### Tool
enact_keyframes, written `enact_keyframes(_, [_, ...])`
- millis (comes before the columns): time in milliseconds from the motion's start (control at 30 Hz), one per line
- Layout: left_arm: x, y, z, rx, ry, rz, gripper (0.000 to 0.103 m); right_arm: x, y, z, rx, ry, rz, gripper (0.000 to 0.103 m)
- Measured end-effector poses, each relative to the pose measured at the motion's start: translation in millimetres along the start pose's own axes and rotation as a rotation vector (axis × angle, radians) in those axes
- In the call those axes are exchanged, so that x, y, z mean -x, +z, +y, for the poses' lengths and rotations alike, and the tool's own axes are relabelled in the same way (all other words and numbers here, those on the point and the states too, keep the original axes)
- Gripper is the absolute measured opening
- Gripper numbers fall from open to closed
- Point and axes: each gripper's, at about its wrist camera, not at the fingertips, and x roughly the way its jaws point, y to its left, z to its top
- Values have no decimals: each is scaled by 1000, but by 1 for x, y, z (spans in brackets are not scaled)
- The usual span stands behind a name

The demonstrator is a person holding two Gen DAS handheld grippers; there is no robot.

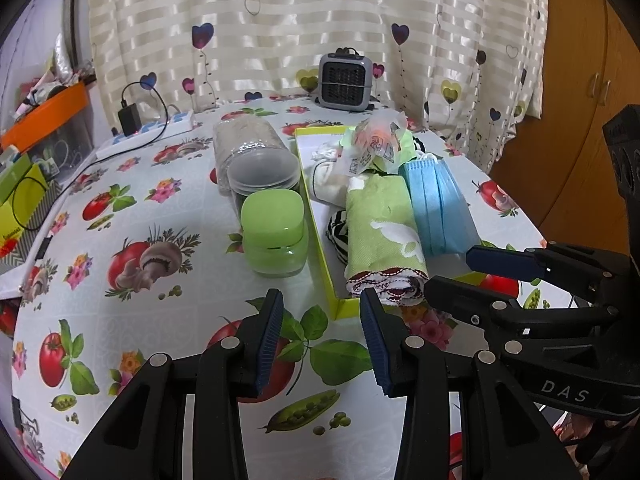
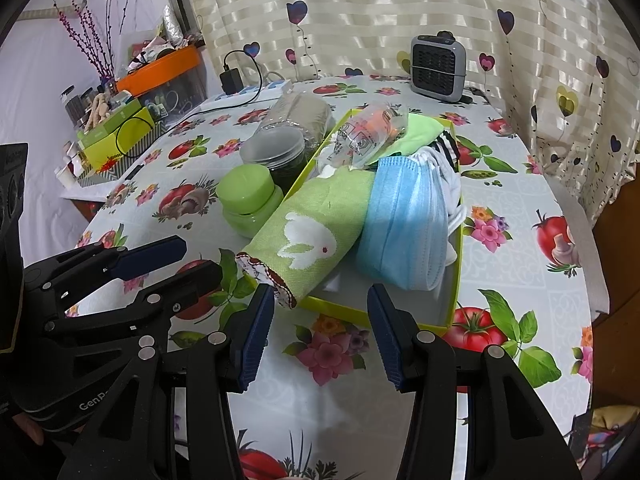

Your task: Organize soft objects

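A striped cream curtain (image 1: 304,20) with heart balloons is hanging behind a table (image 1: 132,168) wearing a vegetable-print cloth, while a wooden cabinet (image 1: 580,92) is standing at the right and a small grey heater (image 1: 346,80) is sitting at the far edge.

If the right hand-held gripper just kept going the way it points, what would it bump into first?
Probably the near wall of the yellow-green box, just ahead of the right hand-held gripper; the rolled green bunny towel overhangs it. Depth is uncertain.
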Motion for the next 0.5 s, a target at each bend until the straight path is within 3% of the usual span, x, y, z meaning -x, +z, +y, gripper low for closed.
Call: enact_keyframes(500, [0, 0, 0, 0, 0, 1, 39, 0, 0, 1, 0, -1, 0, 50])
